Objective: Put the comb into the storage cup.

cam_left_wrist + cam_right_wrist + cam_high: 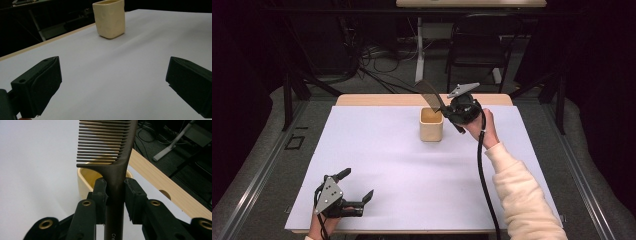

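A dark brown comb point(430, 95) is clamped by its handle in my right gripper point(447, 111), which is shut on it. The toothed end points up and away, tilted over a cream square cup point(431, 125) at the back middle of the table. In the right gripper view the comb point(107, 145) rises between the pads of the gripper point(115, 182), with the cup's rim point(82, 176) just behind it. My left gripper point(357, 184) rests near the front left corner, open with nothing between its jaws. From the left gripper point(113, 75) the cup point(109, 18) stands far ahead.
A white sheet point(387, 165) covers most of the wooden table point(160, 185), whose bare far edge shows behind the cup. Beyond it stand a black chair point(477, 40), a desk leg and floor cables. A black cable trails from the right gripper along the cream sleeve.
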The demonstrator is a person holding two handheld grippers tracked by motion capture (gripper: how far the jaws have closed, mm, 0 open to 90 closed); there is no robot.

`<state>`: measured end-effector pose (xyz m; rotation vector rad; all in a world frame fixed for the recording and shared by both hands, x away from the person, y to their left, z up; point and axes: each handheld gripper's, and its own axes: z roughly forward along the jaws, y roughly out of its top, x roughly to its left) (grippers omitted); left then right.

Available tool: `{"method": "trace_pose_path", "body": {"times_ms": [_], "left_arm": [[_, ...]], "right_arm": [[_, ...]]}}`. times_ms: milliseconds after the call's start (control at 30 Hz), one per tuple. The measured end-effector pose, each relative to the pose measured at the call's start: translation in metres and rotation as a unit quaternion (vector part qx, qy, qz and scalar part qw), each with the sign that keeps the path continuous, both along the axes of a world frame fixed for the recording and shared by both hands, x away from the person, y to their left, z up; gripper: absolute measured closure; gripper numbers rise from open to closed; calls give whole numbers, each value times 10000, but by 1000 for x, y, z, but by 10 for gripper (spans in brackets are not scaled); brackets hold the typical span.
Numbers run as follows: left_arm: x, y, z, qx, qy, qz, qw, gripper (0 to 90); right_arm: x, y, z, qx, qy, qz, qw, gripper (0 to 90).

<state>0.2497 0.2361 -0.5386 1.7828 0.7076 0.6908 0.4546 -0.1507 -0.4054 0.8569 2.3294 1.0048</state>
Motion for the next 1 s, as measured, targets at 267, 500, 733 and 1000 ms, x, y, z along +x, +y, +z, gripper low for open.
{"method": "trace_pose_path", "body": {"times_ms": [267, 500, 733, 1000], "left_arm": [[0, 0, 0, 0, 0, 0, 10000, 3], [0, 0, 0, -9, -4, 0, 10000, 3], [0, 1, 0, -10, -9, 4, 10000, 3], [0, 0, 0, -18, -10, 5, 10000, 3]], "right_arm": [[6, 5, -2, 54, -17, 22, 10000, 721], [11, 10, -3, 133, -81, 7, 9999, 722], [14, 13, -1, 132, -136, -4, 9998, 721], [16, 16, -1, 140, -162, 13, 9998, 721]]}}
